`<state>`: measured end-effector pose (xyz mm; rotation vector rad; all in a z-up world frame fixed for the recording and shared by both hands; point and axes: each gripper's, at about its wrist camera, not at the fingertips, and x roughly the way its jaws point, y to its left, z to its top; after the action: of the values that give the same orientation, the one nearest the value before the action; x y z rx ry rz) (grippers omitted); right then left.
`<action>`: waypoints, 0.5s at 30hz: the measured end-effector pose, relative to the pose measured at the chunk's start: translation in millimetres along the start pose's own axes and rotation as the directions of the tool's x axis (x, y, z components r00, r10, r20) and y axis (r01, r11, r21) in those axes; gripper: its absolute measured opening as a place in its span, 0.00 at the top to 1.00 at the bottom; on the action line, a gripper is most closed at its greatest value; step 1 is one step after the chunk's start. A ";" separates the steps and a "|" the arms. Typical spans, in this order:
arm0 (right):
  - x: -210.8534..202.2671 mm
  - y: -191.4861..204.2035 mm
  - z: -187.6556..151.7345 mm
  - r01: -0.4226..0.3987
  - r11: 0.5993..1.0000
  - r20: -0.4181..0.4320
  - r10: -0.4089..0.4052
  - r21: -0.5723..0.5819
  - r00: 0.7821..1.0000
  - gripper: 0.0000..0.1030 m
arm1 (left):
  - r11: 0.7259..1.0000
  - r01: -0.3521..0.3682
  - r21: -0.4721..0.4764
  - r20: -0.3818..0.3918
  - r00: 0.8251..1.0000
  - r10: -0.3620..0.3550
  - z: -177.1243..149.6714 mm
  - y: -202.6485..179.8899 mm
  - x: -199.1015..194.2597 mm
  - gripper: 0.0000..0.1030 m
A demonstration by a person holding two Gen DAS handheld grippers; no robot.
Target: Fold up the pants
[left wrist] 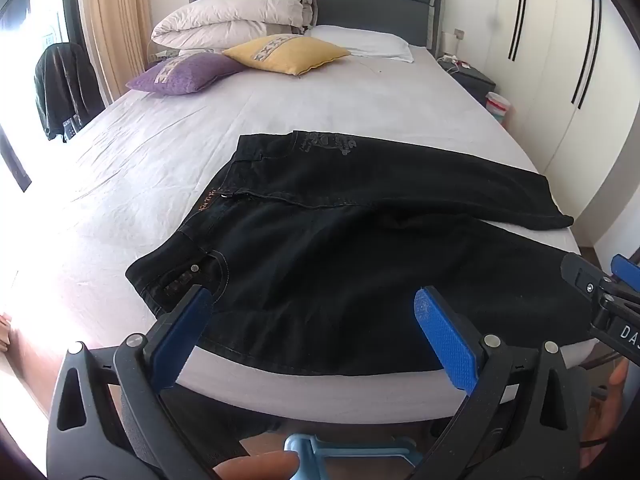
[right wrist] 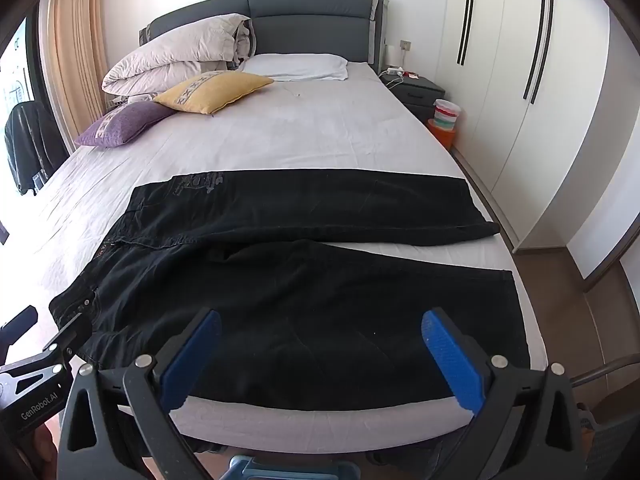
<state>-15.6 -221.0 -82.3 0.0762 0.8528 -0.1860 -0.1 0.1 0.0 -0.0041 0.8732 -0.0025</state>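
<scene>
pants [right wrist: 288,280] on bed [right wrist: 320,136] (near edge), cushions [right wrist: 212,92] behind

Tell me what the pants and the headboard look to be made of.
Pants: likely black denim, matte; contrast stitching, a metal rivet and button at the waistband suggest jeans.
Headboard: padded grey upholstery, smooth, in seamed panels; fabric or faux leather, hard to tell.

Bare sheet [right wrist: 320,140] beyond pants [right wrist: 304,304]; cushions [right wrist: 212,92] well apart.

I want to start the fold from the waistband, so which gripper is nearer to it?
Left. The left gripper hovers open by the black pants' waistband corner; the right gripper hovers open farther along, over the near leg.
</scene>
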 end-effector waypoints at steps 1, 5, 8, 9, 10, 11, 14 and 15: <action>0.0 -0.2 -0.1 0.000 1.000 0.000 0.000 0.000 1.000 0.00 | 1.000 0.001 -0.002 0.000 1.000 -0.001 0.0 0.1 -0.1 0.00; 0.0 -0.7 -0.6 -0.002 1.000 0.000 0.002 0.001 1.000 0.00 | 1.000 0.001 -0.003 -0.002 1.000 -0.001 -0.3 -0.3 -1.0 0.00; 0.4 -1.2 -0.9 -0.003 1.000 -0.001 0.003 0.002 1.000 0.00 | 1.000 0.002 -0.001 -0.002 1.000 -0.002 -0.8 -1.4 -2.6 0.00; 0.4 -1.2 -1.1 -0.004 1.000 -0.002 0.004 0.001 1.000 0.00 | 1.000 0.003 -0.002 -0.002 1.000 -0.003 -1.0 -1.6 -3.3 0.00; 0.4 -1.0 -1.1 -0.004 1.000 -0.002 0.004 0.001 1.000 0.00 | 1.000 0.004 -0.002 -0.001 1.000 -0.004 -1.3 -1.8 -4.1 0.00; 0.6 -0.3 -1.1 -0.004 1.000 -0.003 0.004 0.000 1.000 0.00 | 1.000 0.004 -0.002 -0.001 1.000 -0.004 -1.5 -1.9 -4.9 0.00; 0.7 2.1 -0.9 -0.004 1.000 -0.002 0.004 -0.004 1.000 0.00 | 1.000 0.006 -0.006 0.000 1.000 -0.006 -2.5 -1.5 -7.3 0.00; 0.1 2.3 -0.9 -0.004 1.000 -0.002 0.004 -0.005 1.000 0.00 | 1.000 0.007 -0.007 0.000 1.000 -0.007 -2.9 -1.2 -8.2 0.00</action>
<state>-15.8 -218.6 -82.9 0.0730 0.8547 -0.1799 -7.7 -1.1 4.5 -0.0140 0.8729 -0.0057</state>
